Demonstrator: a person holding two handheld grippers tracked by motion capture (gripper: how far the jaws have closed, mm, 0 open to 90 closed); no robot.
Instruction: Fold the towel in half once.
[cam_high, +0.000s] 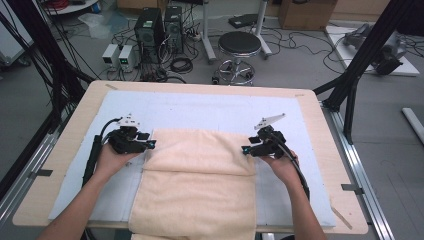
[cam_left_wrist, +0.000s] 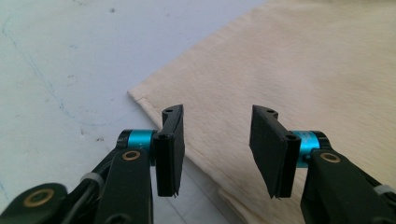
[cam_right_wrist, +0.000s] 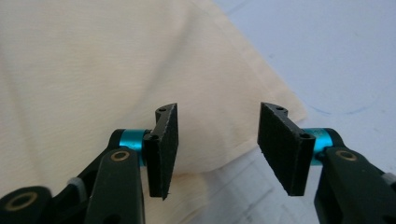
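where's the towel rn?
In the high view the cream towel lies folded at the middle of the table's near side on the pale blue mat, between the open left gripper and open right gripper, hanging over the near edge.

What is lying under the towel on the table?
A pale blue mat lies under the towel, on the wooden table. Anything beneath the towel's folded layers is hidden.

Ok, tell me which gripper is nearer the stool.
Right. The right gripper sits at the towel's right edge, below the stool; the left gripper is at the towel's left edge.
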